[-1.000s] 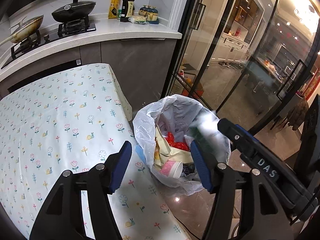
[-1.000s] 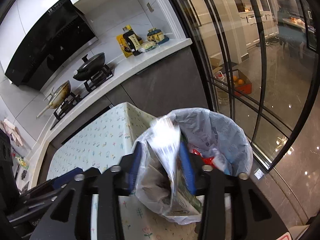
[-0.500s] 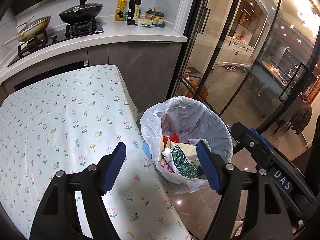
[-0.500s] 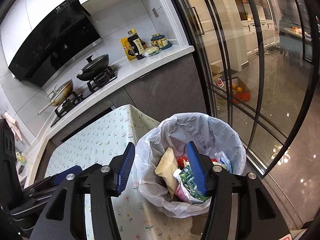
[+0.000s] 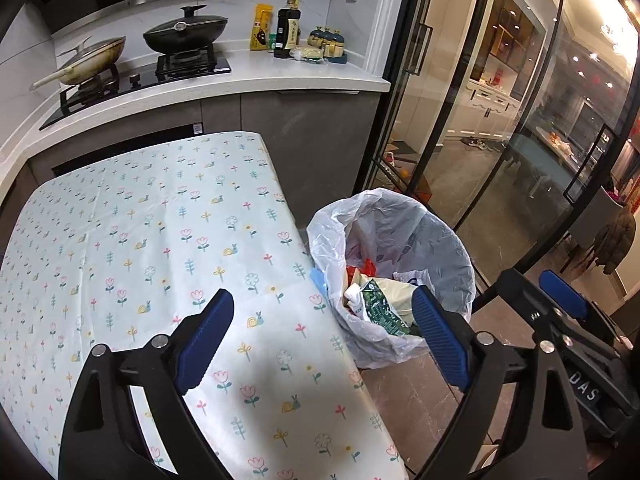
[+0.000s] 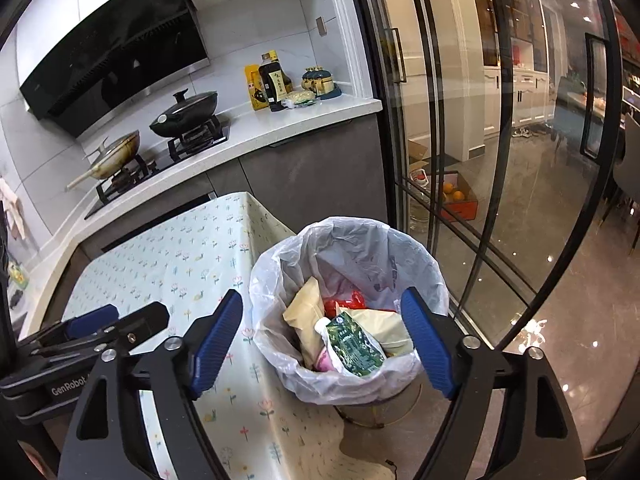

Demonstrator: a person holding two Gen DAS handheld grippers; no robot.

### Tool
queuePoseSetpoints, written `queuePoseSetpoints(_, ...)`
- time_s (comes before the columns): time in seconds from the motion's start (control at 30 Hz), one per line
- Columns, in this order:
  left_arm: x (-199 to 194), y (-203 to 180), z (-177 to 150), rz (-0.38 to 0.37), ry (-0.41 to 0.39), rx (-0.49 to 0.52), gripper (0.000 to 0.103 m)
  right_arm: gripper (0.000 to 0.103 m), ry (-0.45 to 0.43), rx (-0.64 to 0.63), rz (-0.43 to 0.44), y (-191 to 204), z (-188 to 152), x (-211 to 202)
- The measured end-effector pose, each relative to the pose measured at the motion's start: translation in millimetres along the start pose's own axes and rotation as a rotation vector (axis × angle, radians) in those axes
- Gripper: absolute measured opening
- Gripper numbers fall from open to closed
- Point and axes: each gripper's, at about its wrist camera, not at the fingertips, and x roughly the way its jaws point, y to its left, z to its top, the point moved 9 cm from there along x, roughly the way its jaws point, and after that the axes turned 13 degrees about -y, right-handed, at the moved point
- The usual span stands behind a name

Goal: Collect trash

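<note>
- Left hand-held gripper point(image 5: 322, 336): black frame, ribbed blue pads, fingers spread wide with nothing between them. It hangs over the desk's near corner. White lettering on its body reads "GenRobot" in the right wrist view.
- Right hand-held gripper point(image 6: 322, 334): same build, fingers spread wide and empty, framing the trash bin from above. The letters "DAS" show on its body in the left wrist view.
- Trash bin point(image 6: 348, 376): round, lined with a thin, crinkled, translucent white plastic bag folded over the rim. It stands on the floor touching the desk's right edge.
- Trash in the bin: a glossy green printed pouch point(image 6: 354, 346) with a white top lies uppermost, its small print unreadable. Beside it are tan paper wrappers point(image 6: 304, 312), a red crumpled piece point(image 6: 344, 304) and a pink-and-white item partly hidden underneath.
- Desk point(image 5: 160, 240): covered by a smooth pale cloth printed with small flowers, leaves and snails.
- Kitchen worktop point(image 6: 288, 124): white, curved stone surface with grey cabinet fronts below. It carries a black gas hob, a lidded black pan point(image 6: 184, 114) and a light metal wok point(image 6: 116, 154).
- Worktop goods: a dark bottle point(image 6: 274, 80) with yellow cap and a yellow packet point(image 6: 254, 92); labels unreadable.
- Range hood point(image 6: 116, 48): glossy black panel, marked "19".
- Floor: polished, reflective tile beside black-framed glass doors.
</note>
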Motion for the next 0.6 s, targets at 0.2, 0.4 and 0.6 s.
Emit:
queuePoseSetpoints(0.2,-13,4,-6,0.03,-0.007,0.012,0.091,0.085,0.027,-0.092,-0.007,7,-15,-12)
queuePoseSetpoints(0.4,-23,11,-15,0.062,-0.011,0.007,0.092,0.09,0.061,-0.134,0.018,14,-25,-20)
queuePoseSetpoints(0.6,-30,19,-22,0.097,-0.009,0.014,0.092,0.09,0.088,-0.137,0.009,21,-35,-27)
